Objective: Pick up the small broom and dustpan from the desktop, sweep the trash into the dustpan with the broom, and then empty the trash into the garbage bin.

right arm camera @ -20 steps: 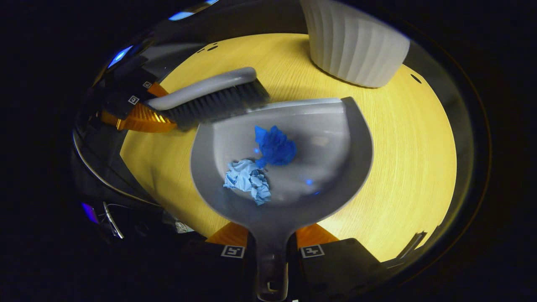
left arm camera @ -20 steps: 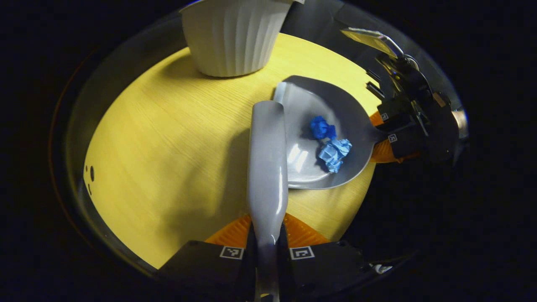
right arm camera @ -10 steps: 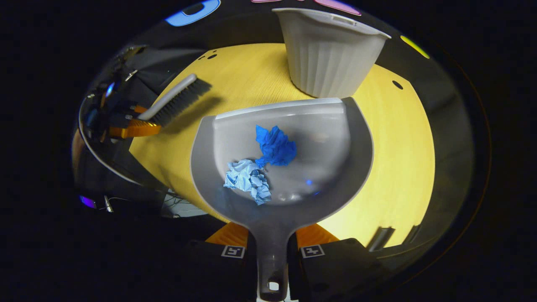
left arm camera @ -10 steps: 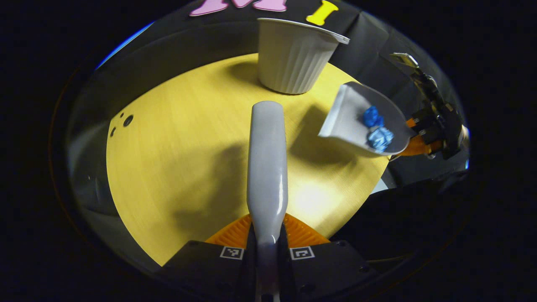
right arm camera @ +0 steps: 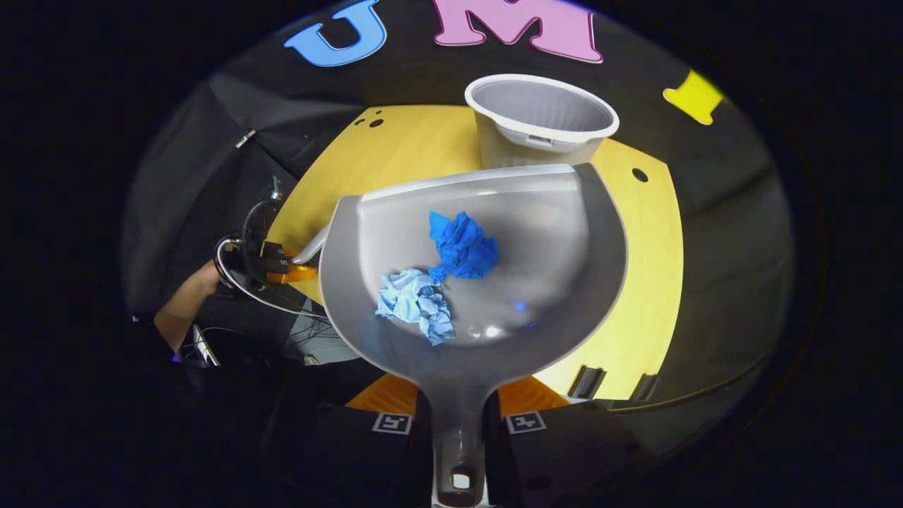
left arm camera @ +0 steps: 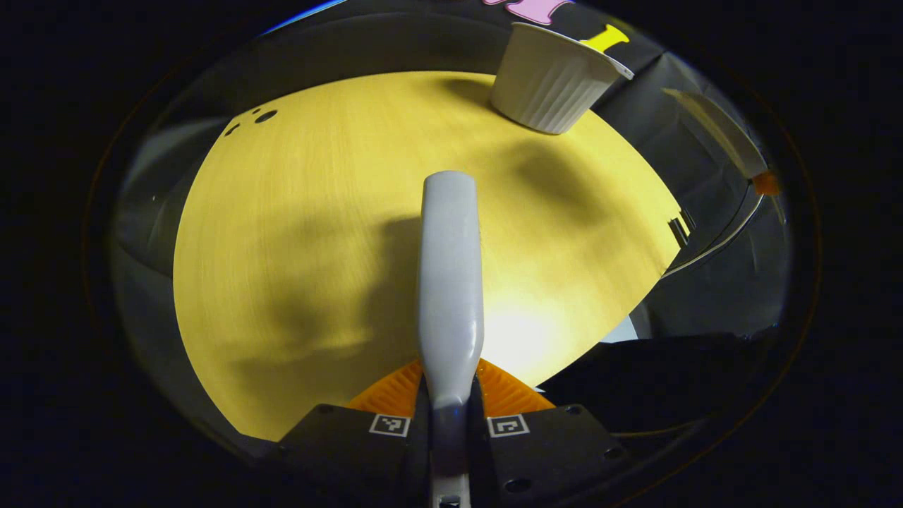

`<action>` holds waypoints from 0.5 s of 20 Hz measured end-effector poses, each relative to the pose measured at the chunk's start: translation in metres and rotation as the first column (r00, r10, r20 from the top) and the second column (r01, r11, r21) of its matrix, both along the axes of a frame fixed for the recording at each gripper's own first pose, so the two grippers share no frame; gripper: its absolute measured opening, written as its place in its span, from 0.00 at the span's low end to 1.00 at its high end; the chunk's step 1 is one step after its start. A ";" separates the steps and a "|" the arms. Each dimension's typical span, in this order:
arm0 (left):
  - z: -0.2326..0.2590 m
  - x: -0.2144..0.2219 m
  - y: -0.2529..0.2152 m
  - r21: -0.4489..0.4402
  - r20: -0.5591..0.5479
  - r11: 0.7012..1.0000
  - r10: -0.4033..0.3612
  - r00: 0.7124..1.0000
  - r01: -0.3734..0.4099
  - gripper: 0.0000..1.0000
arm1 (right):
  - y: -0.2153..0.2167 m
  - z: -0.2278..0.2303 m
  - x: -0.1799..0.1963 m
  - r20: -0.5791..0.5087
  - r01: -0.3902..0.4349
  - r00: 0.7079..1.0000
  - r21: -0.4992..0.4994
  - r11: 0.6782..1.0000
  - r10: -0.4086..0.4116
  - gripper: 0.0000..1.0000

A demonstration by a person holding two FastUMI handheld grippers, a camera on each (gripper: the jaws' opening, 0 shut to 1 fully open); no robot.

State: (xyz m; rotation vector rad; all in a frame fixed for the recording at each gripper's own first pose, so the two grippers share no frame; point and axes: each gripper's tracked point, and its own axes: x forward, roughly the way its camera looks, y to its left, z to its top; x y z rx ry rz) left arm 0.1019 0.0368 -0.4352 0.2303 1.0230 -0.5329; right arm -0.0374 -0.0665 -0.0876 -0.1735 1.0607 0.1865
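Trash sits in the grey dustpan [right arm camera: 487,282]: a dark blue crumpled paper wad [right arm camera: 462,245] near the pan's middle and a light blue crumpled paper wad [right arm camera: 416,303] just beside it, nearer the handle, the two touching or almost so. The right tongs [right arm camera: 458,423] are clamped on the dustpan's handle, a finger pressing on each side, and the pan is held up off the yellow wooden surface [right arm camera: 638,282], its scoop edge pointing toward the far side. Just past that edge stands the white ribbed garbage bin [right arm camera: 540,120], upright on the far part of the surface, its open mouth visible from above; the pan's front lip overlaps the bin's lower wall in the right gripper view. In the left gripper view the left tongs [left arm camera: 449,425] grip the grey broom [left arm camera: 451,282] by its handle, both fingers pressing on it, with the broom's grey back running forward over the surface [left arm camera: 296,233]; its bristles are hidden beneath. The bin [left arm camera: 554,77] lies at the far right there, well apart from the broom. In the right gripper view the left tongs [right arm camera: 286,261] appear at the left edge of the surface, held by a person's hand [right arm camera: 204,279], with the broom's tip hidden behind the pan.
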 end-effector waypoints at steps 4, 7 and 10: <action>0.002 -0.001 0.006 -0.006 0.010 0.999 0.052 0.999 -0.052 0.29 | -0.019 0.030 0.030 0.100 0.035 0.995 -0.053 0.998 -0.030 0.33; 0.012 0.003 0.005 -0.060 0.024 0.992 0.116 0.993 -0.115 0.29 | -0.030 0.051 0.059 0.171 0.087 0.982 -0.032 0.996 -0.081 0.33; 0.014 0.002 0.009 -0.079 0.011 0.984 0.158 0.987 -0.157 0.25 | -0.050 0.070 0.091 0.244 0.134 0.962 -0.047 0.990 -0.119 0.33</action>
